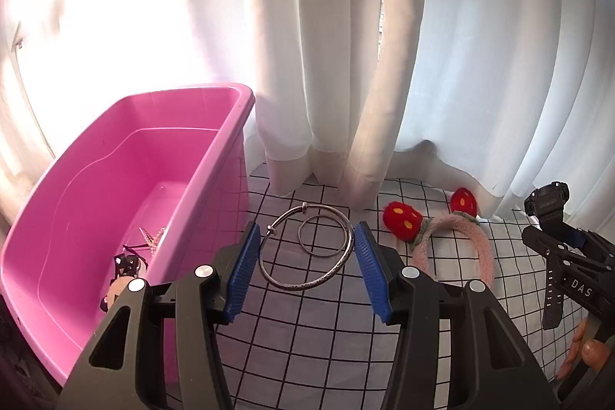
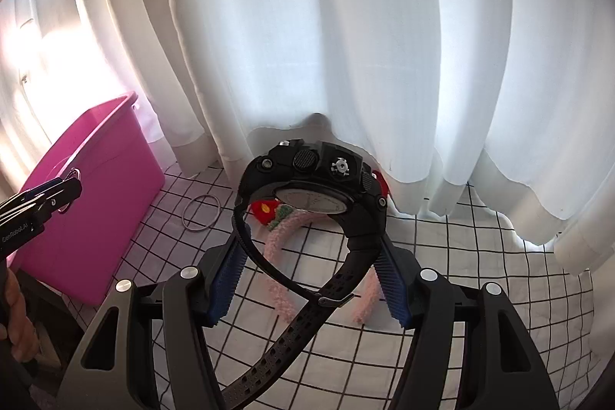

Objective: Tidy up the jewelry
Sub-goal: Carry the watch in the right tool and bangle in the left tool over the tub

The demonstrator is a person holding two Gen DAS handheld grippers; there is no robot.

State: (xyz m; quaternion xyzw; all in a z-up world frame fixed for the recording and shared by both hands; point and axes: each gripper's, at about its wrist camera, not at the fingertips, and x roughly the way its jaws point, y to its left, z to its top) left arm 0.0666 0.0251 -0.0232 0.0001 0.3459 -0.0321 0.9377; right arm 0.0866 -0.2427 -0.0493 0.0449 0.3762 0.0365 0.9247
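My left gripper (image 1: 307, 228) is shut on a large silver bangle (image 1: 307, 286), which spans the gap between its blue pads and hangs above the checked cloth. Below it a smaller silver ring (image 1: 323, 257) lies on the cloth. In the right wrist view the bangle (image 2: 75, 173) shows at the left gripper's (image 2: 65, 190) tip. My right gripper (image 2: 312, 240) is shut on a black watch (image 2: 307, 164), its strap pressed between the pads and its case standing up. The watch (image 1: 546, 202) also shows at the right edge of the left wrist view. A pink bin (image 1: 215, 94) stands at the left.
A silver chain (image 1: 153, 237) and a dark ribboned piece (image 1: 127, 264) lie in the bin. A fuzzy pink headband (image 1: 480, 244) with red plush ornaments lies on the grid-patterned cloth (image 1: 307, 333). White curtains (image 1: 326, 64) hang close behind. A person's hand (image 2: 15, 325) holds the left gripper.
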